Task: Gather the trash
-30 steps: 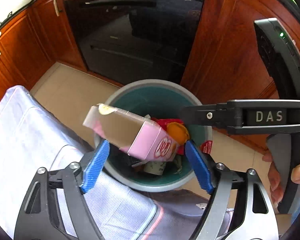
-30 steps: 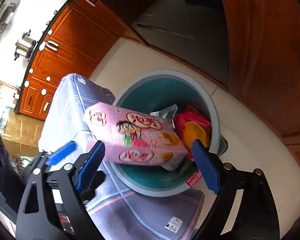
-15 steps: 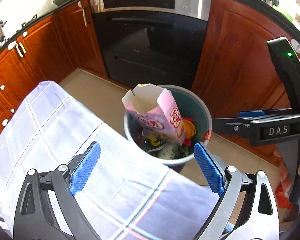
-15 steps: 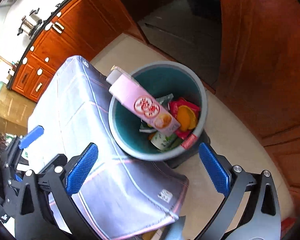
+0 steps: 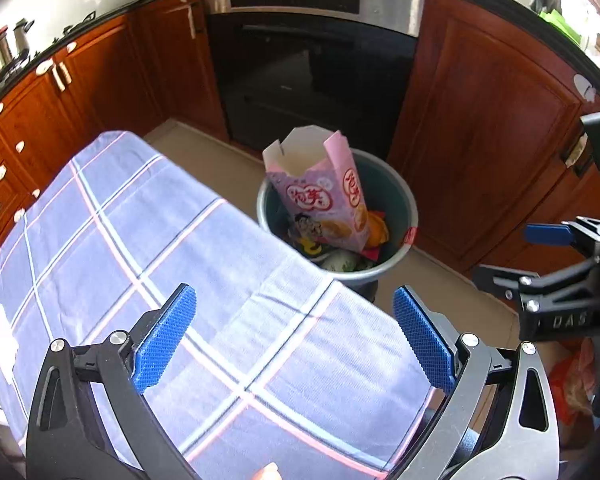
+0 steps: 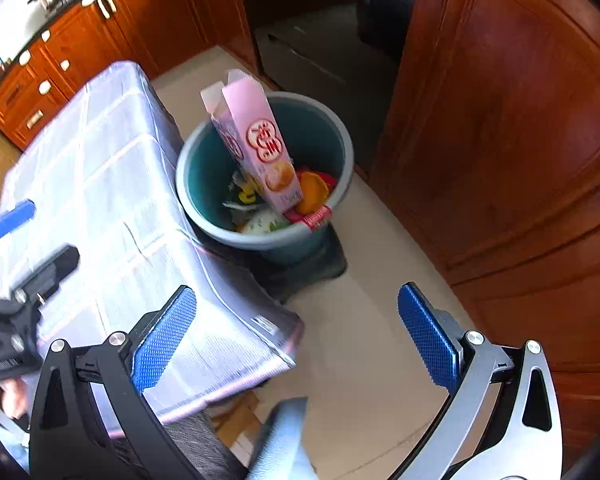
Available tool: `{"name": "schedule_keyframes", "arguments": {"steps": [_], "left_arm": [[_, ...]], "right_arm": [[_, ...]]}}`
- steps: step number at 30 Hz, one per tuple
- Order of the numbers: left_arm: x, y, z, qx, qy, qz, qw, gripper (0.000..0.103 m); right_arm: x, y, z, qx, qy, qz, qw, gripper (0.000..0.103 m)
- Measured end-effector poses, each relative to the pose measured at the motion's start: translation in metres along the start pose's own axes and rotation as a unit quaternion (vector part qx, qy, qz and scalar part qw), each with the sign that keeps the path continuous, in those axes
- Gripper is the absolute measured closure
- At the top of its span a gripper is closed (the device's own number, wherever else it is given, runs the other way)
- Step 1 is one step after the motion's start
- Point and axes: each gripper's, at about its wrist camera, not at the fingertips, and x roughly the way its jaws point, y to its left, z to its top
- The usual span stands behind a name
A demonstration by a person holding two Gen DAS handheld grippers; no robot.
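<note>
A pink snack box (image 5: 324,196) stands upright in the teal trash bin (image 5: 360,274), open flap up, leaning on other wrappers. My left gripper (image 5: 293,293) hovers over the checked tablecloth (image 5: 140,240), well back from the bin; its jaws are opening and nothing is between them. My right gripper (image 6: 296,291) is open and empty, above the table corner and the floor, with the box (image 6: 260,140) and bin (image 6: 260,238) ahead of it. Each gripper shows at the other view's edge: the right gripper (image 5: 540,256) and the left gripper (image 6: 28,240).
The bin stands on the floor (image 6: 360,340) between the table (image 6: 100,180), a black oven (image 5: 312,60) and wooden cabinets (image 5: 480,140). An orange bag (image 5: 572,380) lies low on the right. Cardboard (image 6: 236,424) sits under the table.
The pink box, a second ago between both grippers' pads above the bin, has dropped in and stands on end. Both grippers have opened wider and drawn back and up from the bin.
</note>
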Motion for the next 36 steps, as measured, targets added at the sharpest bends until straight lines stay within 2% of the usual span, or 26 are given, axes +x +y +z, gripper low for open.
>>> {"name": "schedule_keyframes", "arguments": {"steps": [7,12,36], "left_arm": [[-0.003,0.008,-0.012,-0.012,0.004,0.013,0.9998,0.004],[-0.003,0.012,-0.014,-0.019,0.008,0.011,0.9997,0.004],[-0.008,0.017,-0.015,-0.02,-0.002,0.018,0.9996,0.004]], "right_arm": [[0.002,0.011,-0.024,-0.016,0.003,-0.039,0.999,0.006],[0.005,0.017,-0.028,-0.021,0.013,-0.036,0.999,0.006],[0.004,0.029,-0.021,-0.028,0.011,-0.035,0.999,0.006]]}}
